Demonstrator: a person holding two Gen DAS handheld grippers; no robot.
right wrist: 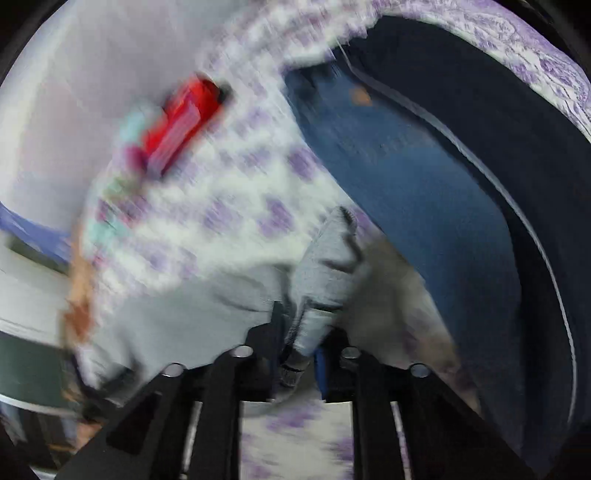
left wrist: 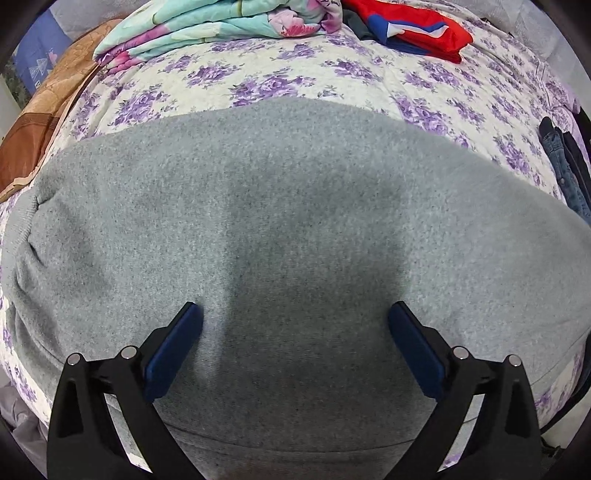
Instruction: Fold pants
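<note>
Grey fleece pants (left wrist: 288, 229) lie spread flat on a bed with a purple-flowered cover (left wrist: 295, 74), filling most of the left wrist view. My left gripper (left wrist: 295, 325) is open just above the grey cloth, blue pads wide apart, nothing between them. In the blurred right wrist view my right gripper (right wrist: 299, 328) is shut on a bunched fold of the grey pants (right wrist: 325, 273), which stands up between the fingers above the bed cover (right wrist: 207, 206).
A folded turquoise floral blanket (left wrist: 207, 29) and a red-and-blue garment (left wrist: 410, 26) lie at the bed's far side. Blue jeans (right wrist: 417, 177) and dark clothing (right wrist: 517, 155) lie to the right. A brown quilt (left wrist: 40, 122) lies at the left edge.
</note>
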